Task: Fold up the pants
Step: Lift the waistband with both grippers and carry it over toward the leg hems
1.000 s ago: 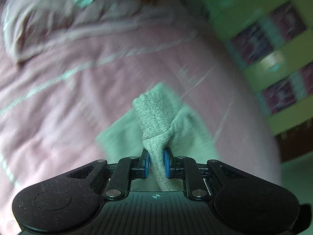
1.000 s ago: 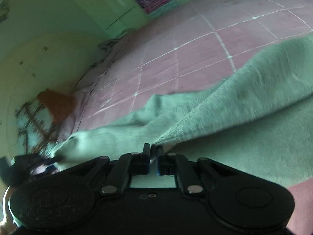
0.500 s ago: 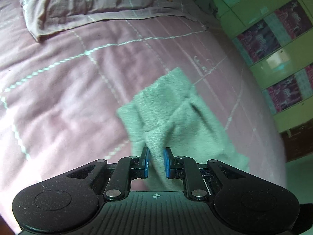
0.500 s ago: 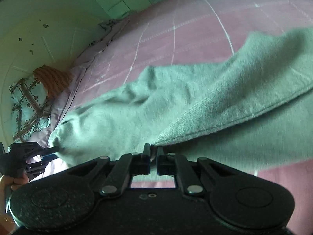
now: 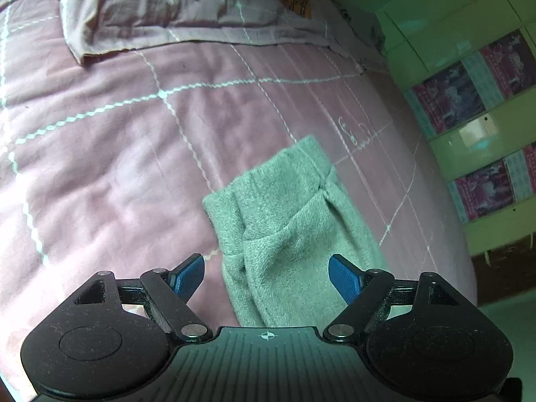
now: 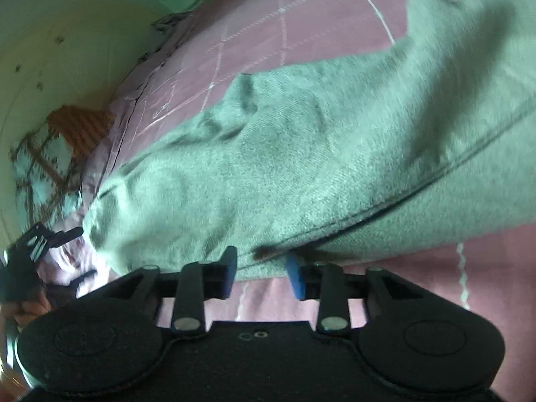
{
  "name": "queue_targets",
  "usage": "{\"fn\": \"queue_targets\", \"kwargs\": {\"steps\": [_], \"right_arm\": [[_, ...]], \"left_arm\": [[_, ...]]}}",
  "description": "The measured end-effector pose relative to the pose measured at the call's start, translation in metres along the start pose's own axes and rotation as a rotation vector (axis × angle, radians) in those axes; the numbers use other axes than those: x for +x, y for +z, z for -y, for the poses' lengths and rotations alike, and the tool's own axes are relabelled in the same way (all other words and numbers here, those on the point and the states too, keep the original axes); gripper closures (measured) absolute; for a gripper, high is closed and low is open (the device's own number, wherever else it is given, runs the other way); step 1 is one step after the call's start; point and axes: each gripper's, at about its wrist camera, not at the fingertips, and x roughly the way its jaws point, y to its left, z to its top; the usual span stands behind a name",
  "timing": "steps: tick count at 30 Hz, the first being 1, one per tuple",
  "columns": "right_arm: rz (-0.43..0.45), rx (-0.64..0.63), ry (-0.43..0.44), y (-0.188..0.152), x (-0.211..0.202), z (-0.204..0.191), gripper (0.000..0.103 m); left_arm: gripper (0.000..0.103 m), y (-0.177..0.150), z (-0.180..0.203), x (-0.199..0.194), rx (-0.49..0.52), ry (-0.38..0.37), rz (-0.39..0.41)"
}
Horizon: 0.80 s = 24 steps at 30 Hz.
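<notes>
Both jaws just opened, pants (image 5: 288, 231) released on bedspread (image 5: 110, 154), pillow (image 5: 160, 10) beyond

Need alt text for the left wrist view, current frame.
Grey-green pants lie on a pink checked bedspread, their end between the wide-open jaws of the left gripper, whose blue pads do not touch the fabric. A pillow lies at the top and a tiled wall stands to the right.

Pants (image 6: 301, 154) cut off right; far end blurred
</notes>
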Motion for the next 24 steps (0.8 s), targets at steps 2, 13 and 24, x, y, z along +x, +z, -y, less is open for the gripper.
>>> {"fn": "queue_targets", "kwargs": {"steps": [2,13,24], "right_arm": [[0.0,0.012,-0.008,0.002,0.002,0.0,0.069],[0.015,0.133,0.0,0.008,0.02,0.004,0.085],[0.052,-0.051,0.038,-0.001,-0.001,-0.027,0.097]], "left_arm": [[0.028,-0.002,-0.001,0.007,-0.025,-0.008,-0.019],[0.083,-0.032,0.013,0.013,-0.006,-0.066,-0.065],[0.093,-0.037,-0.008,0.009,0.041,0.004,-0.072]]}}
